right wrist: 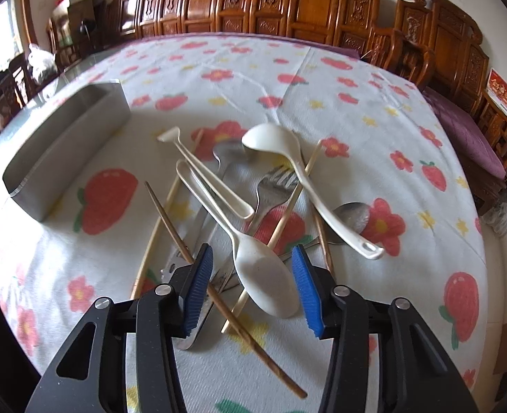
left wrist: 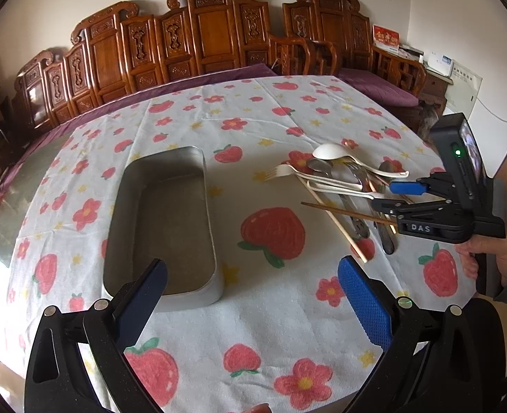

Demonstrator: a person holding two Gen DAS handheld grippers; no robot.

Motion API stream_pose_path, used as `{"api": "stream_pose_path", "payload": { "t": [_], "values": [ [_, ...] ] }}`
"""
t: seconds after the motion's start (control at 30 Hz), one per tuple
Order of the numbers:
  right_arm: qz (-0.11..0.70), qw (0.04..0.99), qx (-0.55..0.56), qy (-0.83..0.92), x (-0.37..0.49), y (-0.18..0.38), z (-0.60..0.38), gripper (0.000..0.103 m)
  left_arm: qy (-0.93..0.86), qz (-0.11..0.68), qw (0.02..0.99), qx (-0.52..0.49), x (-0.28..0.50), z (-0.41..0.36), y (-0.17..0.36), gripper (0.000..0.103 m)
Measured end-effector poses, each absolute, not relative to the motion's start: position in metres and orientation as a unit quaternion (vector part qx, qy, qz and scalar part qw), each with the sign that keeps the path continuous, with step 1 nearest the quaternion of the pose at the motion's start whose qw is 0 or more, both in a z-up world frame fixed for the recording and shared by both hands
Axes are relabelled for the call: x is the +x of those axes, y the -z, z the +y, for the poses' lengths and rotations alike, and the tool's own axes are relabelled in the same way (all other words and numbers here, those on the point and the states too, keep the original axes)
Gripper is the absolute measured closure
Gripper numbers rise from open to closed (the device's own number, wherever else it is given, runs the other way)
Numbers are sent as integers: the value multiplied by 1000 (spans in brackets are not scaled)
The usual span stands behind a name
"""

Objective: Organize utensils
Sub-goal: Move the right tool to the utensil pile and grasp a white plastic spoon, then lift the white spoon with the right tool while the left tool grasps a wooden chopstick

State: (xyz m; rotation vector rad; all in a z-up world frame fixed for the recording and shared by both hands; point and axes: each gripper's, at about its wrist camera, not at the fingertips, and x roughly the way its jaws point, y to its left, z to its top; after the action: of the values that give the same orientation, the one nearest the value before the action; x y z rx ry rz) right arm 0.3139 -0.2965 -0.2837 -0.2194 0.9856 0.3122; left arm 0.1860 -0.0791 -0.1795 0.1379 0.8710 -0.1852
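Right tongs (right wrist: 251, 280) spread, straddling the bowl of the white spoon (right wrist: 266, 280) in the pile toward the bench's right edge, handle running straight ahead; left tongs (left wrist: 251, 296) spread too, idle by the empty tin (left wrist: 205, 175).

**Rig appearance: both handheld units**

Left gripper (left wrist: 251, 296): matte black speckled plastic arms with triangular cut-outs, round silver screws at the pivots, blue ribbed pads on the fingers (left wrist: 365, 304).

Right gripper (right wrist: 251, 284): same build, black arms, silver screws, blue ridged pads. From the left wrist view its body carries white "DAS" lettering, a lit green LED and a small screen.

Hand (left wrist: 494, 251): bare skin, grey sleeve cuff.
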Motion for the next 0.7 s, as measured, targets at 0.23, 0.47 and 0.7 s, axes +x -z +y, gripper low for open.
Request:
{"api": "stream_pose_path", "payload": {
  "t": [0.23,0.47,0.7],
  "values": [
    [483,854,-107,-160,320,287,-294,73,90,428,896,73,188,-86,186,7],
    [483,858,-85,-153,315,275,-308,88,90,429,896,73,188,-87,187,7],
    [503,847,-77,-151,325,282,-319,91,93,431,895,75,188,-94,189,7]
  ]
}}
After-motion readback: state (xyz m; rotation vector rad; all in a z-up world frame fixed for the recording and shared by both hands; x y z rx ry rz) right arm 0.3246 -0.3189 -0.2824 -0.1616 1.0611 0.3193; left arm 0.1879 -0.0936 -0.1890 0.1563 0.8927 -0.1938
